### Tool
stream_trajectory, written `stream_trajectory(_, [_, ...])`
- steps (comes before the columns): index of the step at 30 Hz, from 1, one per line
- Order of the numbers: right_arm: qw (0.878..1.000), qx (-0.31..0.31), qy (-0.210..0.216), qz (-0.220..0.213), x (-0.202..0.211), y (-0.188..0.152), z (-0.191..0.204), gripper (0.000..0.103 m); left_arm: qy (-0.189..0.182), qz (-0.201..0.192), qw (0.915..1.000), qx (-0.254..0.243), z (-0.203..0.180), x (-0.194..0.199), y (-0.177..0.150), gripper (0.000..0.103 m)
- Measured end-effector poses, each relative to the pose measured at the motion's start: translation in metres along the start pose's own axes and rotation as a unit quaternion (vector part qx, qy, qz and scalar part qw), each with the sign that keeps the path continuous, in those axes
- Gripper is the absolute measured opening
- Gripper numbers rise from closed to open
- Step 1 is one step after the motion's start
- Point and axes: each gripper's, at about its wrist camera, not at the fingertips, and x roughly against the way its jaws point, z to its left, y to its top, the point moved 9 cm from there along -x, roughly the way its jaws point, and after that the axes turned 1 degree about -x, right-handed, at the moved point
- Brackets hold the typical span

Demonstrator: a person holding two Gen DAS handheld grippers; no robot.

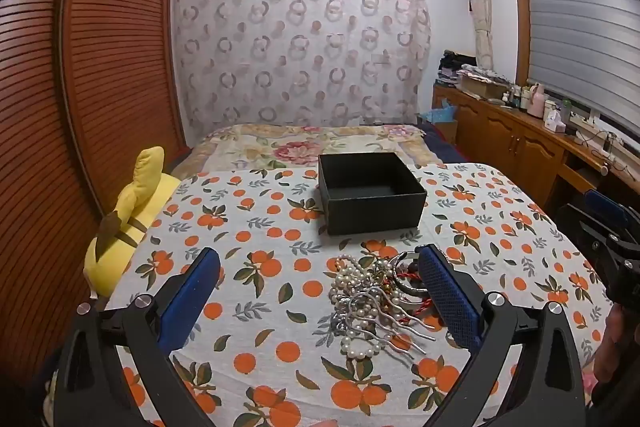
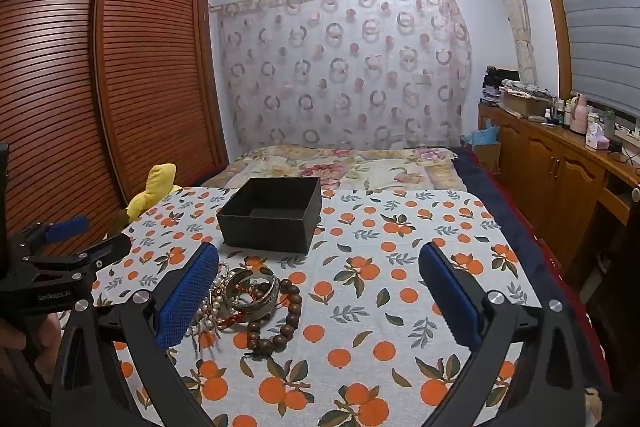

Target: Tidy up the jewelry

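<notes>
A pile of jewelry (image 1: 380, 297) lies on the orange-print cloth (image 1: 260, 235): pearl strings, a silver hair comb (image 1: 390, 319), a metal bangle (image 2: 252, 293) and a brown bead bracelet (image 2: 286, 315). An open black box (image 1: 370, 191) stands empty behind the pile; it also shows in the right wrist view (image 2: 272, 213). My left gripper (image 1: 320, 303) is open, its right finger beside the pile. My right gripper (image 2: 320, 297) is open, its left finger against the pile. Each gripper shows in the other's view, the right (image 1: 612, 227) and the left (image 2: 52, 247).
A yellow plush toy (image 1: 128, 223) lies at the cloth's left edge. A flowered bedspread (image 1: 312, 143) stretches behind the box. A slatted wooden wardrobe (image 1: 80, 87) stands at the left; wooden cabinets (image 2: 560, 179) with clutter run along the right.
</notes>
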Motion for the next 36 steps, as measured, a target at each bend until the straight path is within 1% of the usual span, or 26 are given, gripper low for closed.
stream_trajectory(8, [1.0,0.0,0.0,0.0,-0.0003,-0.0003,-0.0009,0.101,0.002,-0.004,1.0,-0.001,0.0027,0.0025,0.0021,0.096])
stream_trajectory(25, [1.0,0.0,-0.001,0.002,0.0001,-0.0003,-0.0008,0.101,-0.001,-0.008,0.9999,-0.007,-0.0068,0.0052,0.0022,0.096])
stream_trajectory(36, [1.0,0.0,0.0,0.001,0.0002,0.0004,-0.0005,0.101,-0.001,-0.008,0.9999,-0.007,-0.0059,0.005,0.0024,0.096])
